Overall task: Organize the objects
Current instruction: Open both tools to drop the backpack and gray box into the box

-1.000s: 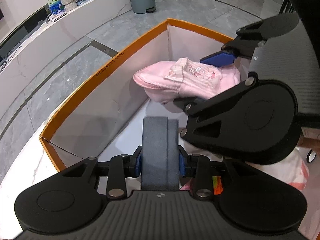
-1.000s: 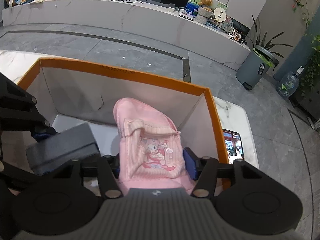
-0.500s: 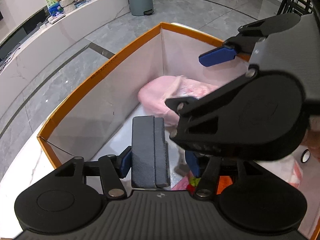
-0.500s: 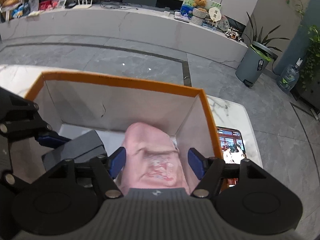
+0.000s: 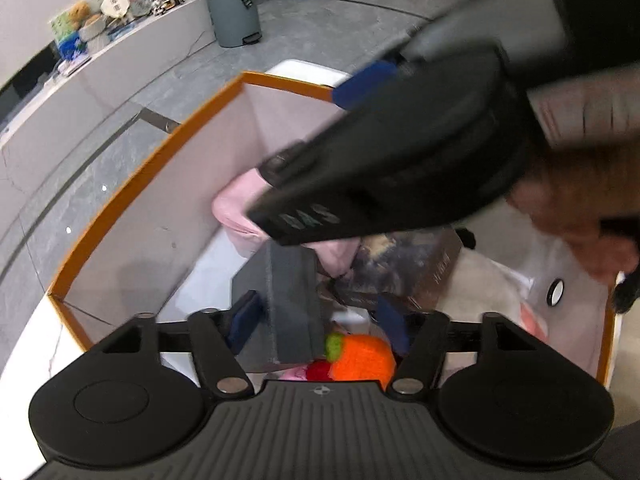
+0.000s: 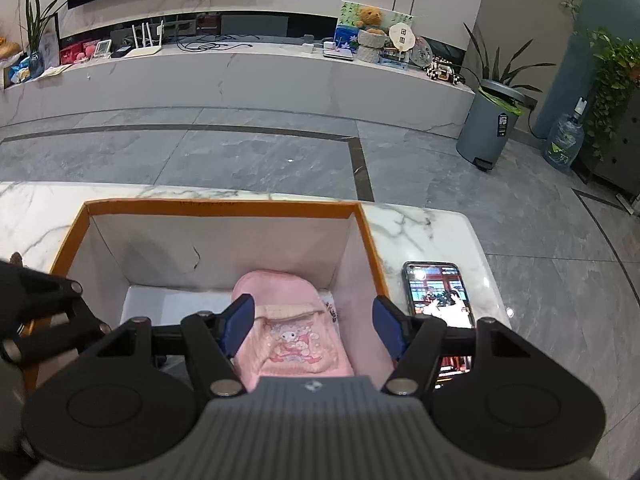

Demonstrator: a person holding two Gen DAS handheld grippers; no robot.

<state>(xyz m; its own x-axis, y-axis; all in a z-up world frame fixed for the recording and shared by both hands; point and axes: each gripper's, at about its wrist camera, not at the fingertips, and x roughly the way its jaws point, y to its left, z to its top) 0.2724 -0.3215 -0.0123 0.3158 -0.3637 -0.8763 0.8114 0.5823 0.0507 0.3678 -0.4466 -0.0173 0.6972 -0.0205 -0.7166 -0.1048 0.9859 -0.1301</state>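
An orange-rimmed white box (image 5: 120, 196) stands on the marble table; it also shows in the right wrist view (image 6: 220, 206). A pink pouch (image 6: 296, 332) lies inside at its far right end, seen partly in the left wrist view (image 5: 236, 216). My right gripper (image 6: 314, 330) is open above the pouch, holding nothing. My left gripper (image 5: 320, 320) is open inside the box. A dark grey case (image 5: 288, 300) lies tilted between its fingers, touching the left one. An orange plush toy (image 5: 360, 360) and a brown book (image 5: 404, 272) lie beside the case.
A phone (image 6: 438, 296) with a lit screen lies on the table right of the box. The right gripper's body (image 5: 400, 160) crosses above the box in the left wrist view. A grey bin (image 6: 492, 128) and low shelf stand across the floor.
My right gripper opened, let go of the pink pouch in the box and lifted away. My left gripper opened and the grey case now lies loose and tilted.
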